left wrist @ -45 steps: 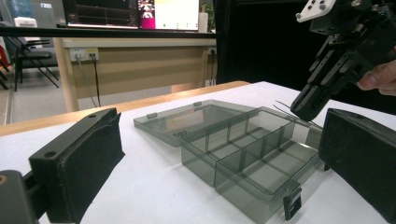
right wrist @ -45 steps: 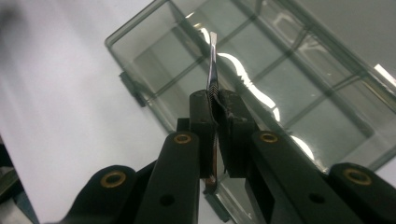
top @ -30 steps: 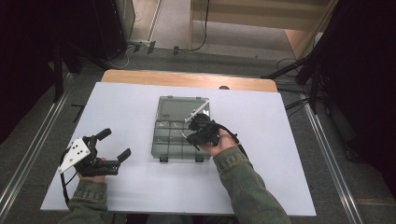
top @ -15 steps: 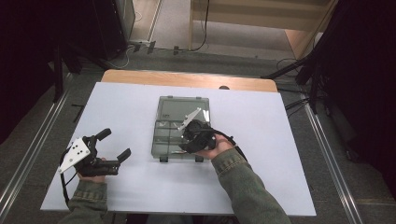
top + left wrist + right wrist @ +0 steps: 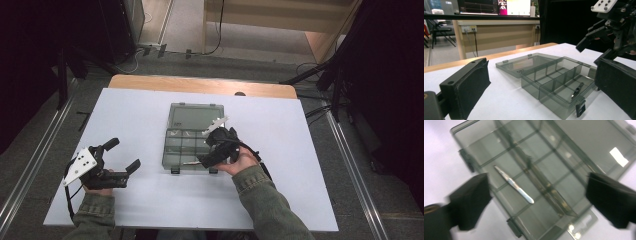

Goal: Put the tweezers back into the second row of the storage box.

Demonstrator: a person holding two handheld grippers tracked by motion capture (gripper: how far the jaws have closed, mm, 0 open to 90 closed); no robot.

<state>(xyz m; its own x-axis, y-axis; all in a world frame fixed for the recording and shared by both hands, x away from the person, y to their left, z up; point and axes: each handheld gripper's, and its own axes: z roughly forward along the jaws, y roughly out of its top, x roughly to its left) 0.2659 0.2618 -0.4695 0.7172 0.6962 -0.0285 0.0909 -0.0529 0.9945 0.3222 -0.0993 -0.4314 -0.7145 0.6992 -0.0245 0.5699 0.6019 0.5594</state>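
Observation:
A smoky clear compartment box (image 5: 186,147) lies open mid-table, its lid (image 5: 195,116) flat on the far side. A slender metal tool (image 5: 514,184) rests in a near compartment and shows as a thin sliver (image 5: 577,90) in the left gripper view. My right gripper (image 5: 212,147) hovers over the box's right near part, jaws open wide and empty (image 5: 536,202); it also appears raised (image 5: 609,27) in the left gripper view. My left gripper (image 5: 122,155) rests on the table left of the box, open and empty, and looks toward the box (image 5: 541,72).
The white tabletop (image 5: 310,170) has free room on both sides of the box. A wooden strip (image 5: 200,85) runs along the far edge. The box's black latches (image 5: 580,110) face the near side. Cables and stand legs lie on the floor beyond.
My right gripper has shifted slightly toward the near side over the box. The left gripper and the box have stayed put.

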